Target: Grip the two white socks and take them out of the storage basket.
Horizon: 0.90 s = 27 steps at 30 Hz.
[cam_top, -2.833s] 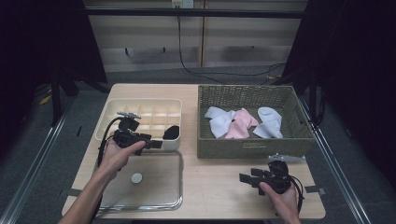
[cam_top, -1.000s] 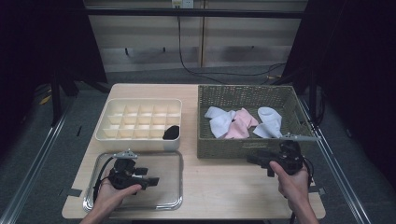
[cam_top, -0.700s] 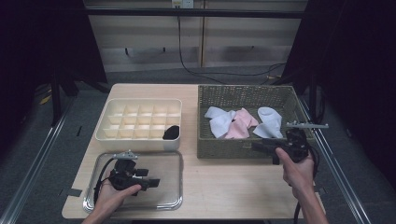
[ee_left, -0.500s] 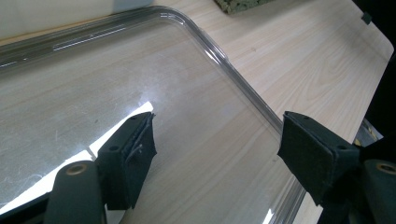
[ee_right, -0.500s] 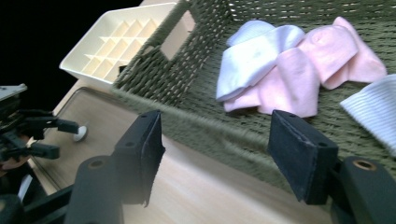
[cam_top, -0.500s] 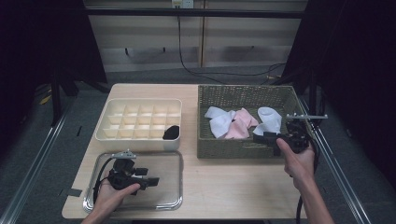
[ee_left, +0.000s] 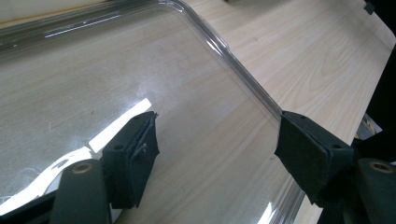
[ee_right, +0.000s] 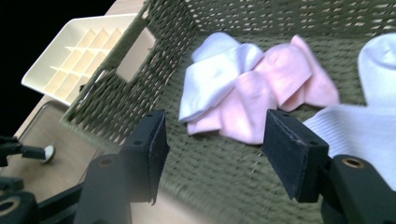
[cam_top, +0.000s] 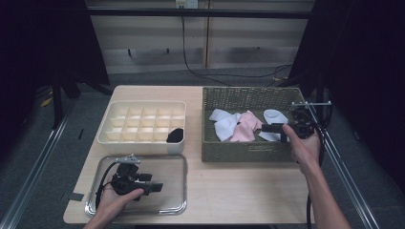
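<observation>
**Right tool lines up on the socks**

High view: the right tool [cam_top: 273,128] reaches over the basket [cam_top: 248,153] toward the socks [cam_top: 238,126]; the left tool [cam_top: 152,187] rests over the tray [cam_top: 173,208] on the counter [cam_top: 239,191]. One dark sock [cam_top: 175,135] sits in the organizer [cam_top: 141,124].

Left gripper view: jaws wide apart, nothing held, above the tray [ee_left: 224,46].

Right gripper view: jaws wide apart and empty, aimed at the pink sock [ee_right: 261,100] beside a white sock [ee_right: 215,77]. Best to drop straight down, pinch a single sock at a fold, and keep clear of the basket wall [ee_right: 154,60].
</observation>
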{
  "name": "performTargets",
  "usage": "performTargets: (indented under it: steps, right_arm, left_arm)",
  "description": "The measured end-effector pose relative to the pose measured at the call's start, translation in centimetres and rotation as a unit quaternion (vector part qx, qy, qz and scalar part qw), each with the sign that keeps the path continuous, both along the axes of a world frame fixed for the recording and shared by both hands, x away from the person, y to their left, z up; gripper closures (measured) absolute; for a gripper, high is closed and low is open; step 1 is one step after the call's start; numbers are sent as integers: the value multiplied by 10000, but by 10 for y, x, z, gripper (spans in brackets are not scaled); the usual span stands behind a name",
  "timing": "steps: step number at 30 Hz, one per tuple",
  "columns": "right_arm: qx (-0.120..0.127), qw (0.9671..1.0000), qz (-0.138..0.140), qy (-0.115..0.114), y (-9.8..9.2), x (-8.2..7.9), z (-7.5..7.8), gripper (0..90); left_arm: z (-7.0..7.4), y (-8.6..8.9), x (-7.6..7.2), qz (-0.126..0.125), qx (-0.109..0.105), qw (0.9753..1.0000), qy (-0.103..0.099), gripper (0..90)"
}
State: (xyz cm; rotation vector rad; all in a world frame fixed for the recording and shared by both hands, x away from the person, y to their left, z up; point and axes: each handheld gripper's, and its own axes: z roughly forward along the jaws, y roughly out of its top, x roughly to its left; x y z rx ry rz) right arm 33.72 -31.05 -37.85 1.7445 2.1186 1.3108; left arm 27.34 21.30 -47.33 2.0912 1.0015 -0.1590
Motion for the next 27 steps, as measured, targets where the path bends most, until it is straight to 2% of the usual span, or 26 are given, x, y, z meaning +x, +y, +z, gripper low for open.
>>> performTargets:
  steps: [3, 8, 11, 18, 27]
  right_arm:
    - [-25, 10000, -61, 55, -4, 10, 1, 397]
    - [23, 9997, -182, 150, -14, 25, -2, 397]
    - [44, 9994, -260, 202, -20, 31, -5, 397]
    - [42, 9990, -404, 182, -27, 41, -9, 408]
    - [-134, 9983, -484, 296, -35, 53, -13, 436]
  left_arm:
    - [1, 1, -1, 62, -29, 10000, -31, 287]
    - [2, 2, -3, 6, -98, 9999, -17, 288]
    - [1, 2, -2, -5, -37, 10000, -20, 285]
    - [1, 2, -2, -15, -38, 10000, -18, 280]
    - [1, 6, 0, 51, -121, 9999, -1, 268]
